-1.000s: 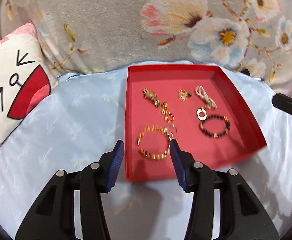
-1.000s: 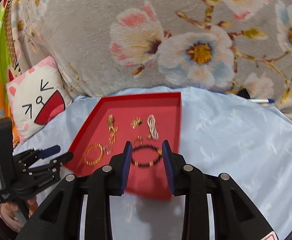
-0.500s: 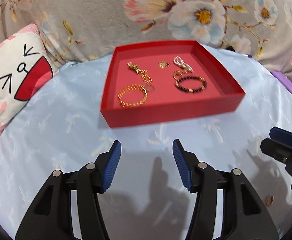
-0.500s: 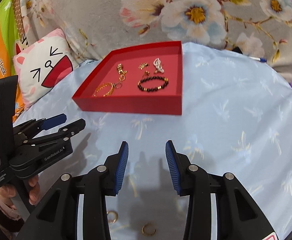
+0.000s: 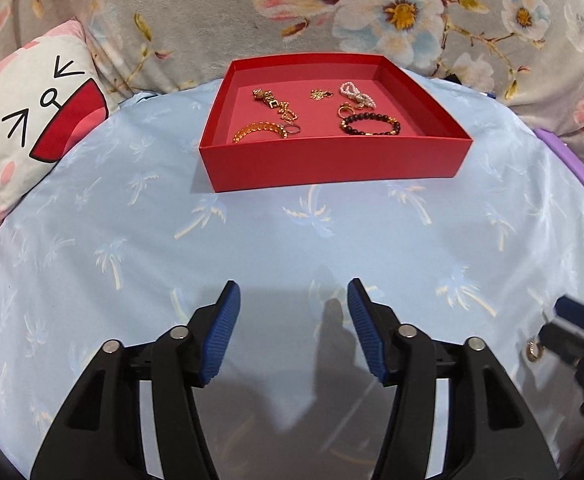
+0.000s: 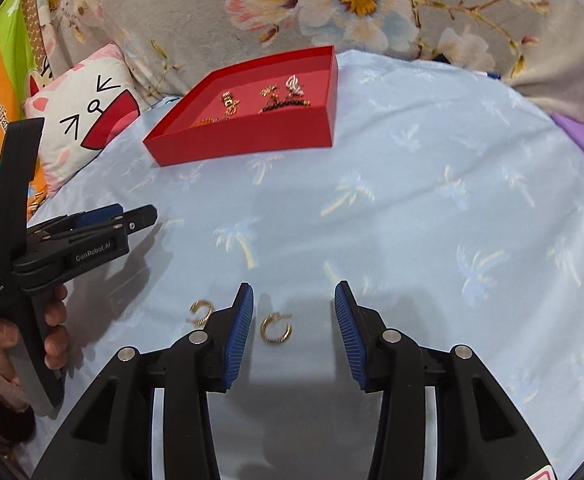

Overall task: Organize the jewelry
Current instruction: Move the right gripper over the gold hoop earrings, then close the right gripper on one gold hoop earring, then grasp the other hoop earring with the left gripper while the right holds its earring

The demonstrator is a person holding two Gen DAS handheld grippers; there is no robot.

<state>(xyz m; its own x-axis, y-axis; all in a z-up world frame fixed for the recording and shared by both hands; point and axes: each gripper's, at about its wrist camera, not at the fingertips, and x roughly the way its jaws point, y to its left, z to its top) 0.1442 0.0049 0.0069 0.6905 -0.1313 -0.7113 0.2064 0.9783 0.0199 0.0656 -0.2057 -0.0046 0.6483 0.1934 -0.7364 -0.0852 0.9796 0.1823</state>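
Observation:
A red tray (image 5: pixel 332 160) sits at the far side of the blue cloth and holds a gold bangle (image 5: pixel 258 131), a dark bead bracelet (image 5: pixel 370 125), a pearl piece (image 5: pixel 356 93) and gold chains. It also shows in the right wrist view (image 6: pixel 244 138). My right gripper (image 6: pixel 294 320) is open, low over the cloth, with a gold hoop earring (image 6: pixel 276 327) lying between its fingers. A second gold hoop (image 6: pixel 201 312) lies just left of its left finger. My left gripper (image 5: pixel 290 328) is open and empty, well short of the tray.
A cat-face pillow (image 5: pixel 28 128) lies at the left. A floral blanket (image 5: pixel 332 8) rises behind the tray. A purple object (image 5: pixel 568 160) sits at the right edge. The right gripper's tip (image 5: pixel 572 328) shows at the left wrist view's right edge, by a gold hoop (image 5: pixel 534 350).
Both grippers have pulled back from the red tray toward the near side of the cloth. The right gripper has dropped low, bringing two gold hoops into view, one between its fingers.

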